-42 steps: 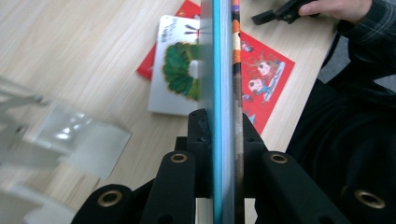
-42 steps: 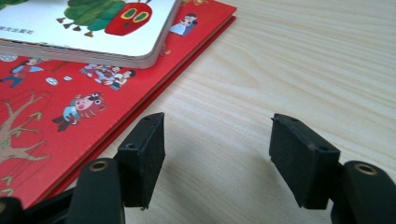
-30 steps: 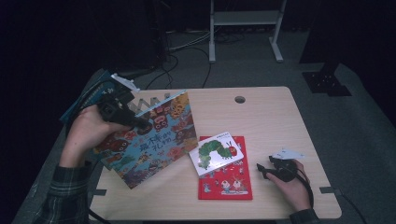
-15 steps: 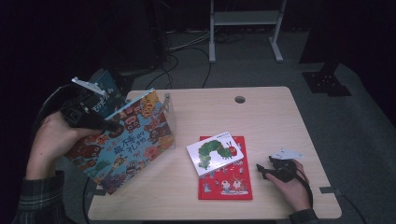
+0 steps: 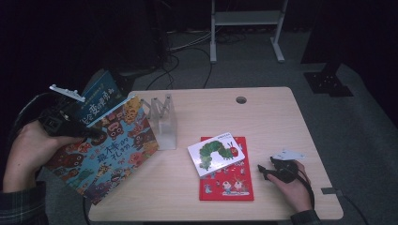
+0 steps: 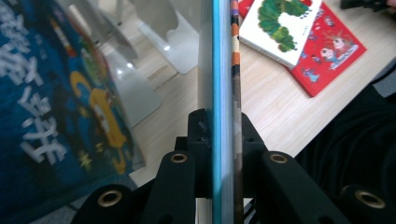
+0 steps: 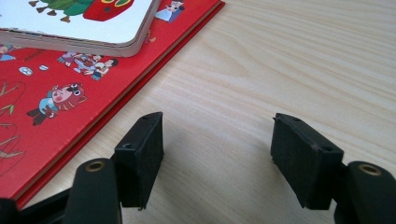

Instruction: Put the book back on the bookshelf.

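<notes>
Across the pale wooden table (image 5: 263, 117) we are clamping two picture books (image 5: 105, 140) edge-on in our left gripper (image 5: 91, 132) off its left edge, beside the clear book stand (image 5: 164, 122), while our right gripper (image 5: 264, 169) is resting open and empty near the red book (image 5: 227, 183).

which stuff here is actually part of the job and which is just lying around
In the job:
- two picture books clamped together in the left hand-held gripper
- clear book stand, beside those books

Lying about:
- caterpillar board book, on the red book
- red picture book, flat on the table
- right hand-held gripper, open, holding nothing, resting near the red book
</notes>
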`<state>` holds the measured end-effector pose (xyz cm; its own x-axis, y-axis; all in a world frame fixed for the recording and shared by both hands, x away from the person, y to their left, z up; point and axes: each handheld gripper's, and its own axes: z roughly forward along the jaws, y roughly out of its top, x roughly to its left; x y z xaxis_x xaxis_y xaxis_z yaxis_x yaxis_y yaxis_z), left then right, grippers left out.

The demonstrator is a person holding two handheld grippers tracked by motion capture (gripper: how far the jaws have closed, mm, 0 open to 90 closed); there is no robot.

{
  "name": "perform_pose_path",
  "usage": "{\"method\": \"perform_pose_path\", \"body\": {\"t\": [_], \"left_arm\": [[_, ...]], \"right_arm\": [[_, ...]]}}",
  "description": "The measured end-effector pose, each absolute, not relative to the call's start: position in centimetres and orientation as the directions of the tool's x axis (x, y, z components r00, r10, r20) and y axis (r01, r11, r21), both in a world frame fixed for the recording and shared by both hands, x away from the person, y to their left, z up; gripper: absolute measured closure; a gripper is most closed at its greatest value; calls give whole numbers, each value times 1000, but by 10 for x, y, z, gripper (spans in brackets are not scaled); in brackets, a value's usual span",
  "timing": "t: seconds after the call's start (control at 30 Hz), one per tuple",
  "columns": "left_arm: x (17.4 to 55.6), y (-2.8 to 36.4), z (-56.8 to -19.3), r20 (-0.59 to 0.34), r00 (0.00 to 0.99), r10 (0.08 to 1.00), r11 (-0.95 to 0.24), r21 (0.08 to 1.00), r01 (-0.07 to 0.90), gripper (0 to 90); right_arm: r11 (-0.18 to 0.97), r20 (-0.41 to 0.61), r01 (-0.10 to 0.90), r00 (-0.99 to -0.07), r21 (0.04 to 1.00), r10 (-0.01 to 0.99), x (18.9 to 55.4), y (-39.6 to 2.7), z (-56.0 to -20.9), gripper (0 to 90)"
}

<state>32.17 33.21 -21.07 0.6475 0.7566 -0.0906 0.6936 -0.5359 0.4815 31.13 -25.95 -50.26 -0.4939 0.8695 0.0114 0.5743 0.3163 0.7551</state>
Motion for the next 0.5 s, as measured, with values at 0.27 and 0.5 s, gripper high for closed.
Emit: {"method": "perform_pose_path", "body": {"t": [0.27,0.5], "left_arm": [[326,339,-214,-59,576,815,-489,462,740,805],[331,348,-221,-59,512,857,-436,446,781,805]], "right_arm": [[318,9,573,-495,755,869,311,-260,-503,336],[319,9,573,-495,755,869,311,-260,-503,336]]}}
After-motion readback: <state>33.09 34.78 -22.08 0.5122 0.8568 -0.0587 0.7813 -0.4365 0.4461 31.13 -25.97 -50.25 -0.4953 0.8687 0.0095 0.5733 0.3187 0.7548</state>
